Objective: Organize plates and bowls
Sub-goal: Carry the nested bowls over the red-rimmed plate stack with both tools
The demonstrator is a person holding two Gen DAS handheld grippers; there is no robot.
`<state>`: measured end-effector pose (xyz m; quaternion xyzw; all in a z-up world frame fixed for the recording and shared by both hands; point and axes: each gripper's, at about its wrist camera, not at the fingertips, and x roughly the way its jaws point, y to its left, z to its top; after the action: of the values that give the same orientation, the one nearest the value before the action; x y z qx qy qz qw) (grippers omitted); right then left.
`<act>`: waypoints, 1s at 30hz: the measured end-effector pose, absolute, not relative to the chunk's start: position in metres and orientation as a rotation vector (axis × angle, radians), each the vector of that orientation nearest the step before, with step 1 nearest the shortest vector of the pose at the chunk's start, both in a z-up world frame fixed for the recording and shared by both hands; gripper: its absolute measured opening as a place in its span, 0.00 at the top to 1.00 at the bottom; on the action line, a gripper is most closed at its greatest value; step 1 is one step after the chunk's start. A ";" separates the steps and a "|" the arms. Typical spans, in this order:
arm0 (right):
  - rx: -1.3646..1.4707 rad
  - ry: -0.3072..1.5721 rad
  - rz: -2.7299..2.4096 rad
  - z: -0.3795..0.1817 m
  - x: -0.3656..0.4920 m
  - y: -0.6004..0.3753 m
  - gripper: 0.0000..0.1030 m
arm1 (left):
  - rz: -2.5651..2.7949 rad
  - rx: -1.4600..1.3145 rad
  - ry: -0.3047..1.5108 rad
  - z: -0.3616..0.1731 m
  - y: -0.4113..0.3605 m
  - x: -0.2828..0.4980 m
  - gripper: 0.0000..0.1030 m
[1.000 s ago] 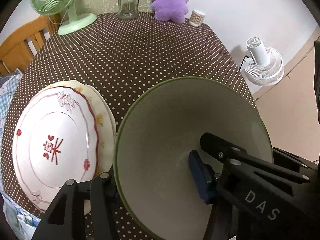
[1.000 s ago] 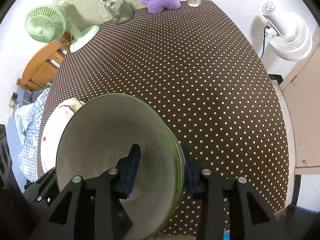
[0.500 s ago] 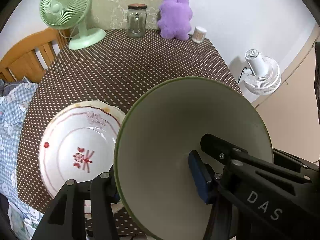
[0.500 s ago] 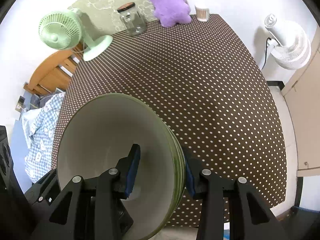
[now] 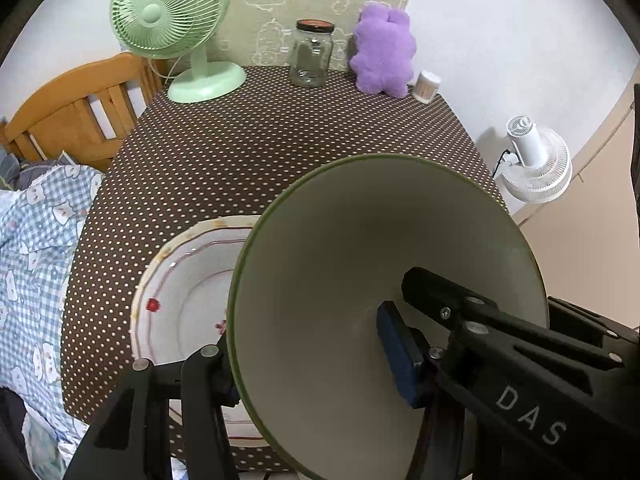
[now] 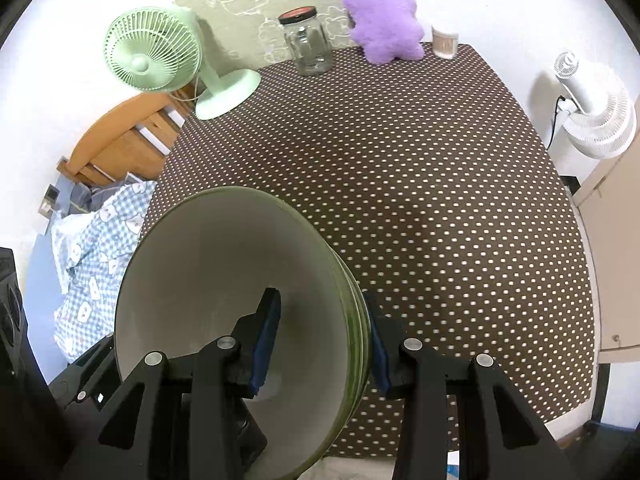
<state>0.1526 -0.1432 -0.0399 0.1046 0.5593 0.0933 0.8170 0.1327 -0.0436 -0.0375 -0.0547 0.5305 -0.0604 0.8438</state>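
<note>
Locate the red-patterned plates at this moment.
In the left wrist view, the red-patterned plates lie at the near left edge of the polka-dot table, partly hidden behind the green bowl held in both grippers' jaws.

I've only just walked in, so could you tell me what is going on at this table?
A person holds a claw in each hand, and both grip opposite sides of a stack of green-rimmed bowls: the left claw and the right claw, each with one finger inside and one outside. The bowls are above the polka-dot table, beside stacked plates.
</note>
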 end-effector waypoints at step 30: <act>0.249 1.317 0.174 -0.089 0.186 -0.054 0.58 | -0.123 -0.114 1.246 -0.079 0.038 0.154 0.46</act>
<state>0.1863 -0.0538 -0.0889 0.1150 0.6097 0.0804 0.7801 0.1535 0.0380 -0.0794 -0.0534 0.5829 -0.0576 0.8088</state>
